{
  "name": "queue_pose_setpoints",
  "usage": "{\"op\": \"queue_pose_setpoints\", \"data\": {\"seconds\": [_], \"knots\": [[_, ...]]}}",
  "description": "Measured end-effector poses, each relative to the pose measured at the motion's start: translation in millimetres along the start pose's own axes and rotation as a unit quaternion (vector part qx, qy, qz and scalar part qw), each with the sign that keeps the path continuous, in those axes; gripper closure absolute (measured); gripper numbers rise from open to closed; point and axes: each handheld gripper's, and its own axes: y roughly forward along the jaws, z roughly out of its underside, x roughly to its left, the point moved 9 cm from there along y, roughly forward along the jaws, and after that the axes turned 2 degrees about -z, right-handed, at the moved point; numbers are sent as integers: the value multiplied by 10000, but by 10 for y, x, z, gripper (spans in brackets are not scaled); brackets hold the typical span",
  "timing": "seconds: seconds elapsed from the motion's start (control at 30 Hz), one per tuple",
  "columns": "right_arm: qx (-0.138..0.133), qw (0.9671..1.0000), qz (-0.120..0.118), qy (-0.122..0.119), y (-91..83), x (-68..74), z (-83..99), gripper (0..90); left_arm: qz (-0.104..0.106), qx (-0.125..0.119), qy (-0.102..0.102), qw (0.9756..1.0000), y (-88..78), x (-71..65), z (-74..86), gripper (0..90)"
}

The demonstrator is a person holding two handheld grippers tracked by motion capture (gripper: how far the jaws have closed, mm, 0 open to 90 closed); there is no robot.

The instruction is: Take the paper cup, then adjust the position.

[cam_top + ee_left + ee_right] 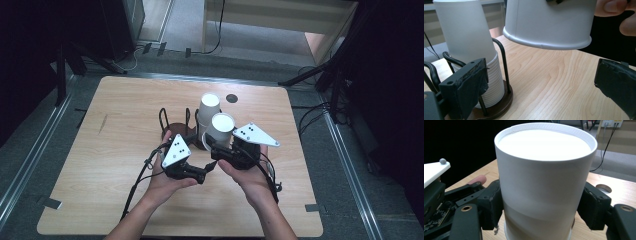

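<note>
A white paper cup (222, 127) hangs upside down above the table, and my right gripper (218, 145) is shut on its sides. In the right gripper view both pads press the cup (544, 170) between the jaws of the right gripper (540, 205). A stack of upturned white cups (209, 106) stands in a dark wire holder (172, 131) just behind it. My left gripper (204, 171) sits open in front of the holder with nothing between its jaws. The left gripper (541, 87) looks up at the held cup (549, 22), which is clear of the stack (466, 37).
The wooden table (100, 165) has a small round hole (231, 98) behind the cups. The holder's brown base (499, 107) and black wire loops stand close to my left jaw. Cables and dark stands ring the table on the floor.
</note>
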Motion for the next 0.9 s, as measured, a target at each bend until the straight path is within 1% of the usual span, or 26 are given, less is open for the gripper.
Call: {"op": "queue_pose_setpoints", "data": {"seconds": [0.13,0.17,0.3,0.4,0.47,0.67,0.7,0.73,0.77,0.87,0.9], "knots": [[18,10000,-10,8,-28,1,16,288,73,-1,18,10000,4,-34,8,0],[11,10000,16,-35,-50,-10,24,288,99,15,30,9999,4,-38,19,0],[7,10000,13,77,-80,-42,46,288,118,29,30,9999,6,-42,32,0],[-3,9999,16,100,-90,-51,48,287,129,2,49,9999,12,-56,25,0],[2,10000,0,90,-94,-44,48,286,167,-47,-5,9998,8,-69,14,0],[58,9999,-56,112,-87,-34,80,285,240,-104,-43,9996,-20,-84,3,4],[63,9999,-75,140,-86,-27,88,285,313,-161,-63,9994,-40,-84,-12,4],[63,9999,-75,140,-86,-27,88,285,313,-161,-63,9994,-40,-84,-12,4],[58,9999,-97,127,-87,-24,97,285,453,-246,-103,9986,-56,-104,-32,4],[62,9998,-133,158,-92,-8,104,284,531,-298,-38,9981,-62,-129,-46,46],[65,9997,-156,156,-94,-2,104,285,516,-299,-19,9982,-58,-131,-48,46]]}}
